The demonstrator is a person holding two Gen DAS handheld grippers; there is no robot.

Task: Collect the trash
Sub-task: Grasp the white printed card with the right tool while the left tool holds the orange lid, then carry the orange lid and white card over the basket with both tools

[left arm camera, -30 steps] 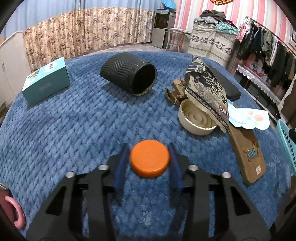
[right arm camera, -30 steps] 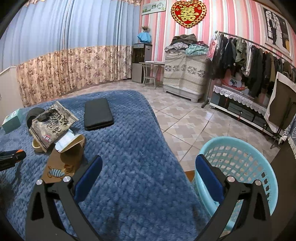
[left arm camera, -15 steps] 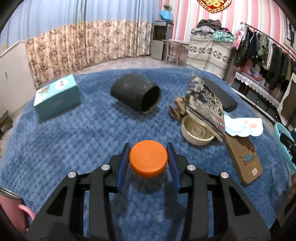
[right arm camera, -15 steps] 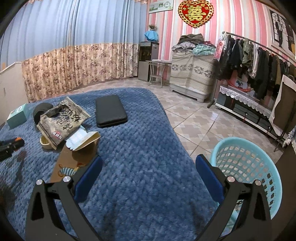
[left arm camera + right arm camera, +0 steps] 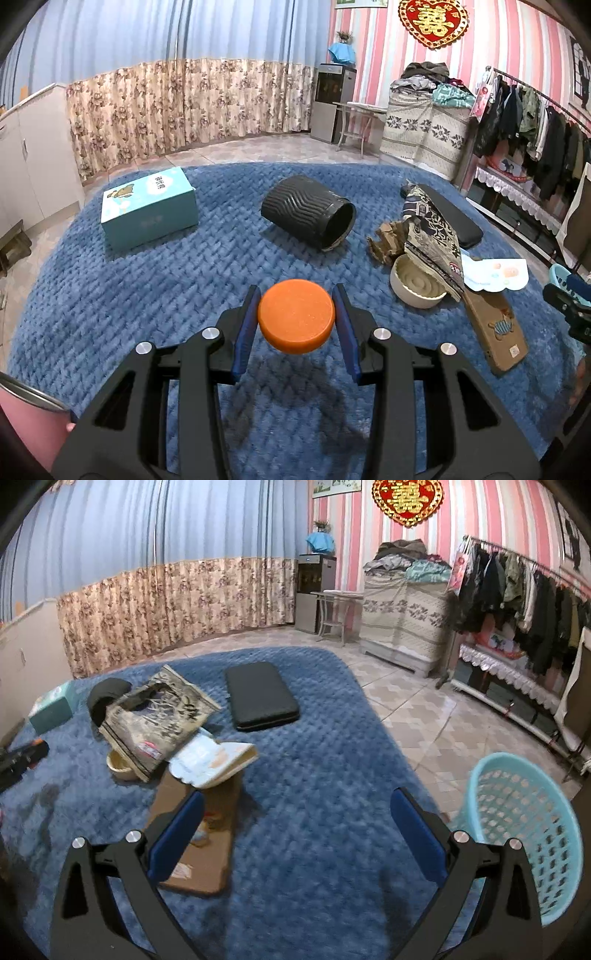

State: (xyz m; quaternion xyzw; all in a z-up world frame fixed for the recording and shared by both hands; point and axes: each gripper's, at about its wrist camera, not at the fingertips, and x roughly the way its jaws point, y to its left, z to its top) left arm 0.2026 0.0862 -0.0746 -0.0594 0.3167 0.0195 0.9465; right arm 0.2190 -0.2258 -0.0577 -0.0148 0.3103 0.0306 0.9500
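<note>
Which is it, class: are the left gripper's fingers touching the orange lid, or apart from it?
Touching. The left wrist view shows both blue fingers pressed against the sides of the orange lid, held above the blue blanket.

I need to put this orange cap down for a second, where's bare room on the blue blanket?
Bare patches: between the tissue box and black cylinder, and between the black pad and the blanket's floor-side edge. It is crowded around the cream bowl, snack bag and brown cardboard.

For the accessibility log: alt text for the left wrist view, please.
The left gripper grips a round orange cap above a blue quilted blanket. Beyond lie a teal tissue box, a tipped black ribbed bin and a cream round bowl.
</note>
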